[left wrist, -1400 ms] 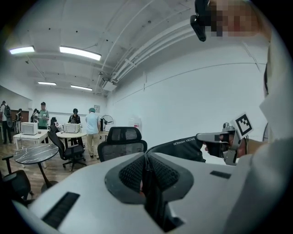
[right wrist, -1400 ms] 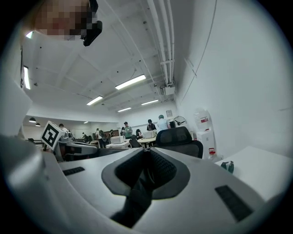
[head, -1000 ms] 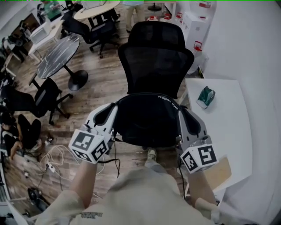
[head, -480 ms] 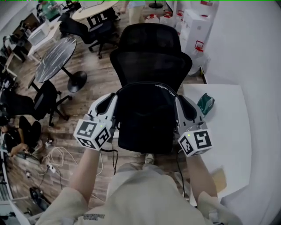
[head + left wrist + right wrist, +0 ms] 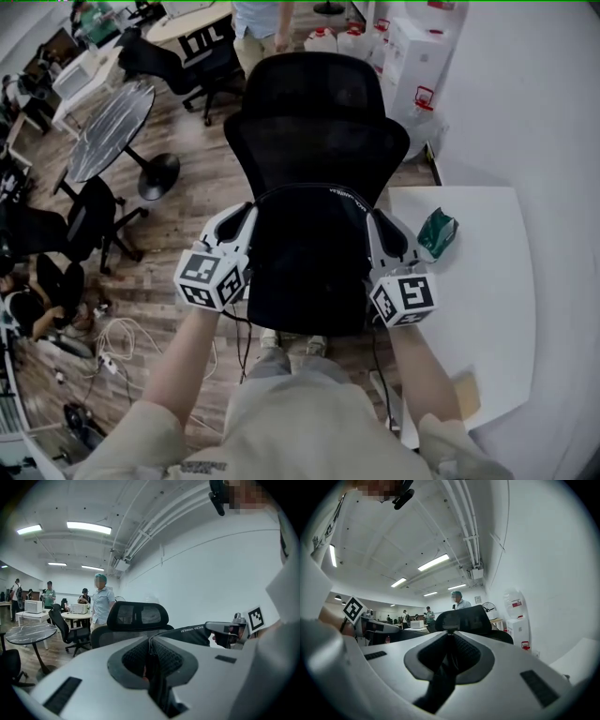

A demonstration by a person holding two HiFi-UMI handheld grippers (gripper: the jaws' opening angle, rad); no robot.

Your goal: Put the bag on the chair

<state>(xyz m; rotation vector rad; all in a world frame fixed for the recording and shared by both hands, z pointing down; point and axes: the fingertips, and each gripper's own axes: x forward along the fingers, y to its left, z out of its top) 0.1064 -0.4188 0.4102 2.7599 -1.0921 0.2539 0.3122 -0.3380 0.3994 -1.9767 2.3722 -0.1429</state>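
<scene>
The bag [image 5: 309,272] is black and of a soft, matt fabric, with a curved upper edge that carries a short line of small white print, too small to read. It hangs flat and wide between the two grippers, in front of the backrest of the black mesh office chair [image 5: 314,141] and over its seat. Whether it touches the seat I cannot tell. The left gripper [image 5: 246,216] has its jaws pressed together on a thin black strip of the bag at its left side. The right gripper [image 5: 375,220] is clamped in the same way on the right side, and both are at about the same height. To the right of the chair stands a white table [image 5: 487,309] with a green packet [image 5: 437,232] on it. To the left, on the wooden floor [image 5: 202,192], is a dark round table [image 5: 111,127].
</scene>
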